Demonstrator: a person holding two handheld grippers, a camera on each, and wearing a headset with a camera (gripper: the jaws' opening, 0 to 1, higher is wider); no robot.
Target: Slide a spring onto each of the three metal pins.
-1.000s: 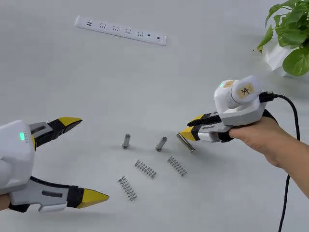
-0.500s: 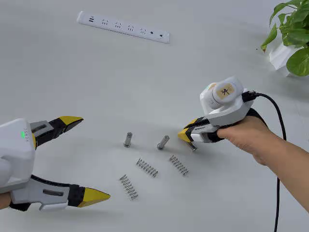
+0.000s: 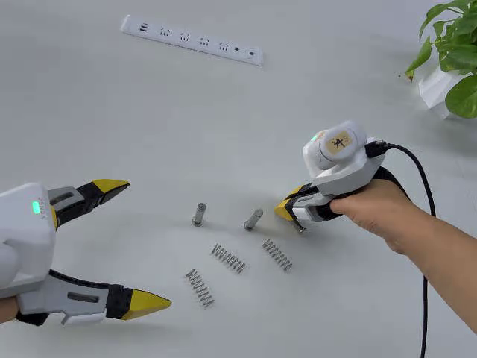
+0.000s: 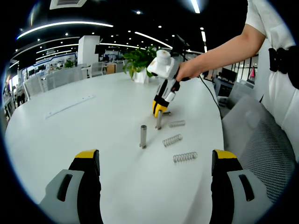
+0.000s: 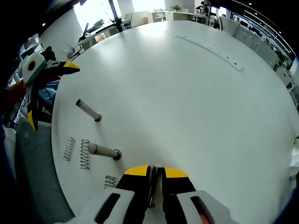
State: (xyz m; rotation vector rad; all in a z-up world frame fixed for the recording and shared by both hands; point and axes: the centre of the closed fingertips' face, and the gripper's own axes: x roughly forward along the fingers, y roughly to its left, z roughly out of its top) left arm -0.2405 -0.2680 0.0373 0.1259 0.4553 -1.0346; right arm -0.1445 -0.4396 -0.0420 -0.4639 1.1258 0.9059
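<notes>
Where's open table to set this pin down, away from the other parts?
Bare table runs wide between the power strip and the two standing pins. It is crowded where the springs lie beside the right tool and its pin.

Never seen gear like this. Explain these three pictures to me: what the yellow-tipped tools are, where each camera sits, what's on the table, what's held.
There is no robot here: a person holds a two-jaw gripper in each hand. The head view comes from a headset looking down. Each round view comes from a camera riding on one gripper. The left gripper is open and holds nothing. The right gripper is shut on one metal pin. On the white table, two other pins stand upright. Three springs lie beside them, none on a pin yet. A power strip and a potted plant sit farther away.
</notes>
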